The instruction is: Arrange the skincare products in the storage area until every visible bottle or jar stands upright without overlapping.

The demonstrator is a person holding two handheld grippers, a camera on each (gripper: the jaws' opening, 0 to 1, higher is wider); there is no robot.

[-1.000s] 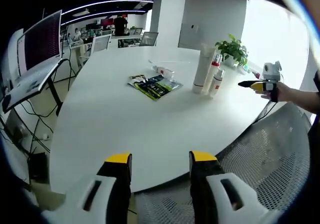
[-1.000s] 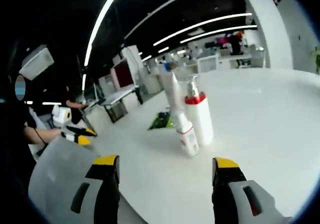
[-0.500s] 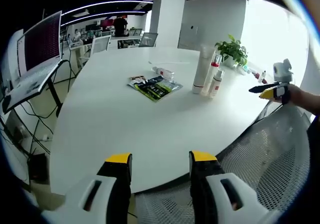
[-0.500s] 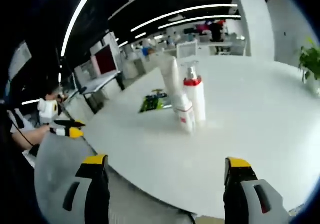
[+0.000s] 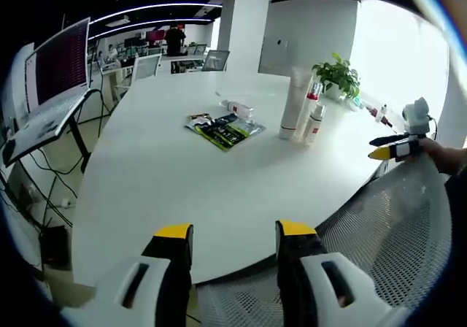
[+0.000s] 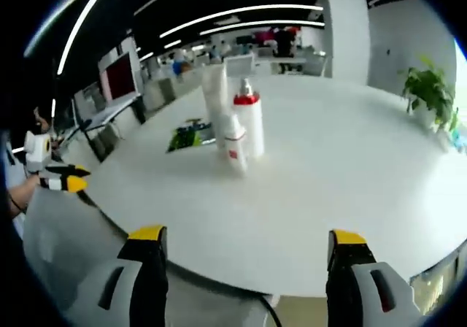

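Now, starting on the left: left claw [image 5: 233, 232] spread, pinching nothing, back at the near edge of the white table [image 5: 168, 174]. Far ahead of it, flat packets [image 5: 225, 128] and a small lying tube [image 5: 239, 108]. Right of those, three standing bottles [image 5: 300, 114], close together. Right claw [image 6: 246, 239] spread wide too, holding nothing, with those bottles [image 6: 235, 126] well ahead. Best move, probably: reach slow for the lying tube, pinch its middle, stand it beside the bottles, not touching.
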